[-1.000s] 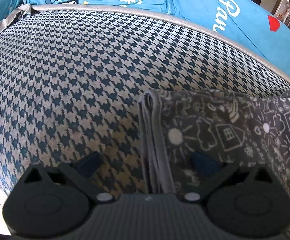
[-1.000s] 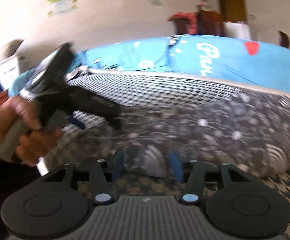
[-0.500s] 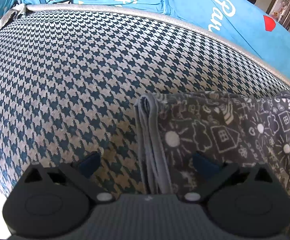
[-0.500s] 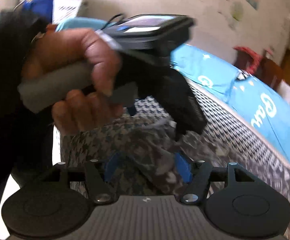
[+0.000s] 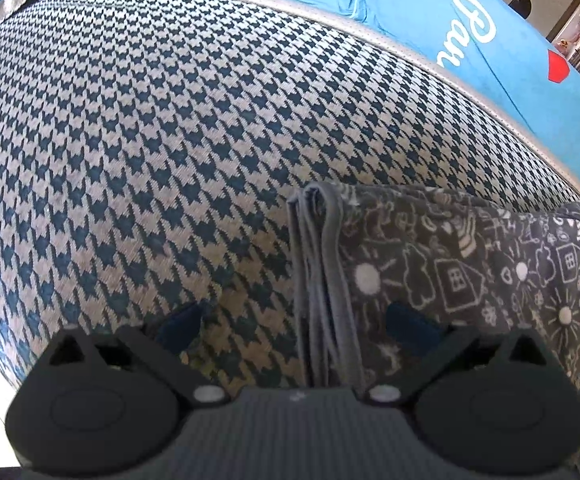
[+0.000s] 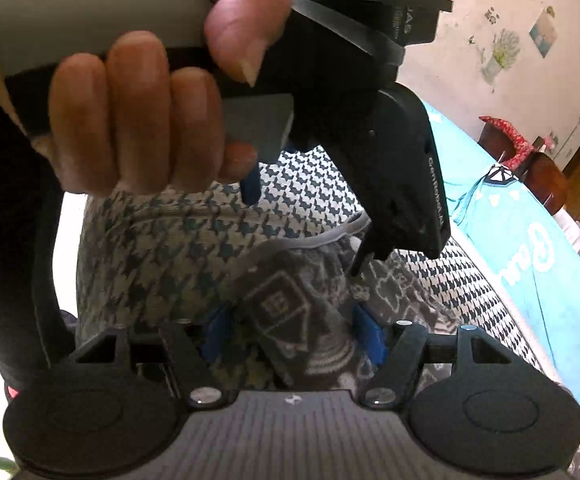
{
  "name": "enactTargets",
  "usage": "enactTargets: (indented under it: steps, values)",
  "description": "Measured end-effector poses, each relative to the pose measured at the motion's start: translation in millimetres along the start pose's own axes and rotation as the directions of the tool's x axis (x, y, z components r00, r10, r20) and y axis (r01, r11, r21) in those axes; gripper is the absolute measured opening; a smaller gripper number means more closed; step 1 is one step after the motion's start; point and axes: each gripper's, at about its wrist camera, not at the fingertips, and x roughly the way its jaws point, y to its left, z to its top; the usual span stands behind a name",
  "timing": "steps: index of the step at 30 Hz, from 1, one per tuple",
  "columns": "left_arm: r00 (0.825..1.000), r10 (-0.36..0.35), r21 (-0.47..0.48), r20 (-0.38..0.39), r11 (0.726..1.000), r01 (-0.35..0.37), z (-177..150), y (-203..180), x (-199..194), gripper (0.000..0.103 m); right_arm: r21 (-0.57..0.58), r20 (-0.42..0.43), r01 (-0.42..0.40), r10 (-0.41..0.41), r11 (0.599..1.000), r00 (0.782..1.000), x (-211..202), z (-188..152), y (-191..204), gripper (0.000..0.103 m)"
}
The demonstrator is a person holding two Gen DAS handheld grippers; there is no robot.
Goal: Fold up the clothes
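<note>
Grey doodle-print garment (image 5: 449,272) lies folded on the houndstooth mattress (image 5: 150,140), its stacked hem edges between my left gripper (image 5: 293,320) fingers, which stand apart. My right gripper (image 6: 293,330) fingers also gape, straddling a raised corner. Bare houndstooth to the left gives me room.

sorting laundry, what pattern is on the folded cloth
Dark grey with white doodles, houses and suns; folded cloth shows best in left wrist view.

One folded dark grey garment with white doodle print (image 5: 449,272) lies on one blue-and-cream houndstooth cushion (image 5: 150,140). Two black two-finger grippers show, the left (image 5: 295,326) and right (image 6: 293,332). One hand (image 6: 138,120) is visible, and behind lies one bright blue printed fabric cover (image 5: 469,32).
</note>
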Motion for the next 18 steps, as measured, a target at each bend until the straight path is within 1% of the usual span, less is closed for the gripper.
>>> enactTargets:
  steps: [1,3,5,8,10,11,14,18]
  values:
    - [1.0,-0.005,-0.007,-0.003,1.0,0.005,0,1,0,0.103,0.017,0.003,0.003,-0.003,1.0,1.0,0,0,-3,0.041]
    - [1.0,-0.024,-0.023,-0.004,0.999,0.024,-2,5,-2,0.103,0.065,0.015,0.009,-0.01,0.998,1.0,-1,0,-10,0.028]
    - [0.999,-0.05,-0.038,-0.001,0.998,0.05,-5,9,-6,0.103,0.142,0.029,0.005,-0.009,0.99,1.0,-5,0,-23,0.025]
    - [0.994,-0.113,-0.055,-0.006,0.992,0.112,-8,16,-13,0.103,0.248,0.051,-0.009,-0.004,0.969,0.999,-12,1,-40,0.023]
    - [0.986,-0.165,-0.072,-0.015,0.984,0.163,-8,20,-17,0.103,0.279,0.06,-0.017,0.001,0.96,0.998,-16,1,-45,0.023]
    - [0.984,-0.174,-0.072,-0.021,0.982,0.172,-9,18,-16,0.103,0.294,0.064,-0.021,0.003,0.956,0.998,-18,1,-47,0.023]
    - [0.979,-0.203,-0.071,-0.036,0.977,0.2,-10,12,-12,0.103,0.323,0.067,-0.027,0.006,0.946,0.998,-19,1,-51,0.023]
    - [0.969,-0.241,-0.071,-0.056,0.969,0.237,-11,4,-7,0.103,0.321,0.073,-0.021,-0.003,0.947,0.997,-21,2,-47,0.023]
